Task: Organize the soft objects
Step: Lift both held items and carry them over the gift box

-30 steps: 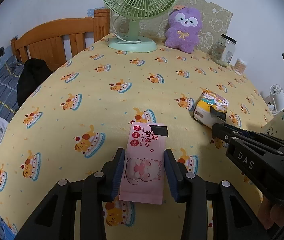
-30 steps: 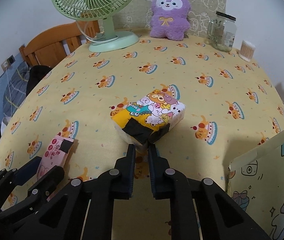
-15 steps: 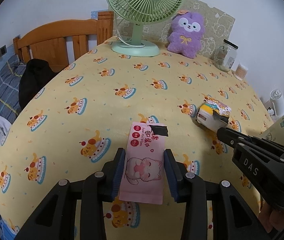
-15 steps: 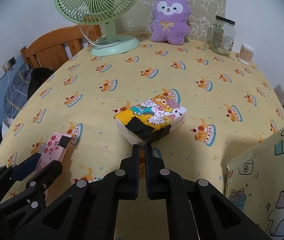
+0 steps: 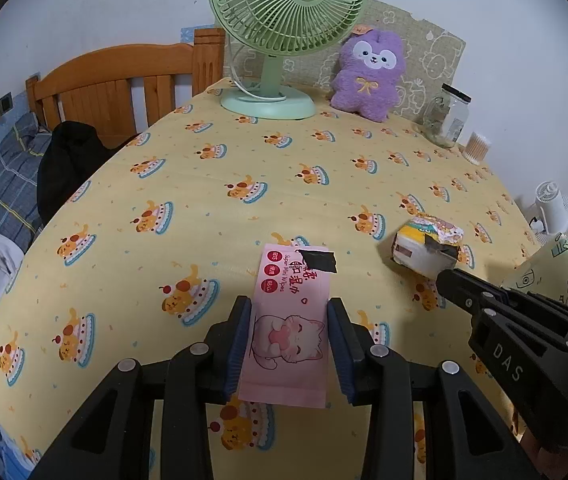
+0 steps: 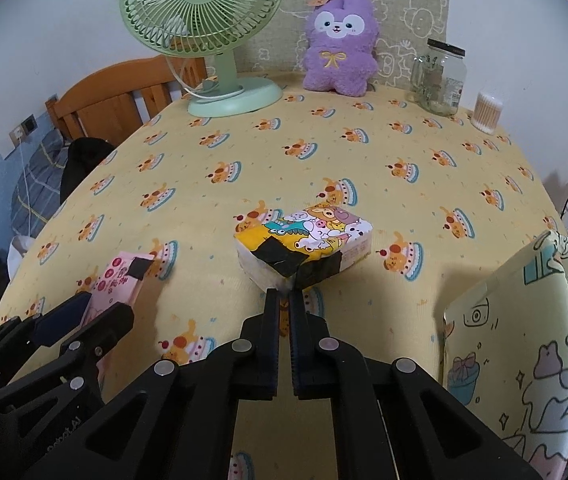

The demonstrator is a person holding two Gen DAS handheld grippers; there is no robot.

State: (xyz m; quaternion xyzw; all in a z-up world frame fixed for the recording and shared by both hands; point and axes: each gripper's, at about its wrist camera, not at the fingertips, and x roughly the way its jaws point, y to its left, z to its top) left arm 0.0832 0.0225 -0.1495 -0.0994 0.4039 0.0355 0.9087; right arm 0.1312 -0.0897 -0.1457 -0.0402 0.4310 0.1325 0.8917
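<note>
A pink wipes pack (image 5: 289, 320) with a cat print sits lengthwise between my left gripper's (image 5: 290, 302) blue pads, and the gripper is shut on its sides. The right wrist view shows the same pack (image 6: 120, 276) and left gripper (image 6: 80, 312) at lower left. A tissue pack (image 6: 304, 240) in a cartoon wrapper with black tape lies mid-table on the yellow cloth (image 6: 364, 152). My right gripper (image 6: 283, 294) is shut, pinching the wrapper at the pack's near corner. From the left wrist view, the right gripper (image 5: 444, 276) meets the tissue pack (image 5: 424, 242) at right.
A pale yellow cartoon paper bag (image 6: 516, 340) stands at the table's right front. At the back stand a green fan (image 6: 204, 12), a purple plush (image 6: 340, 44), a glass jar (image 6: 440, 80) and a cotton swab tub (image 6: 488, 112). A wooden bed frame (image 5: 124, 84) lies left.
My right gripper's jaws have closed from a small gap onto the tissue pack's near corner. The left gripper keeps its hold on the pink pack; both views have shifted slightly.
</note>
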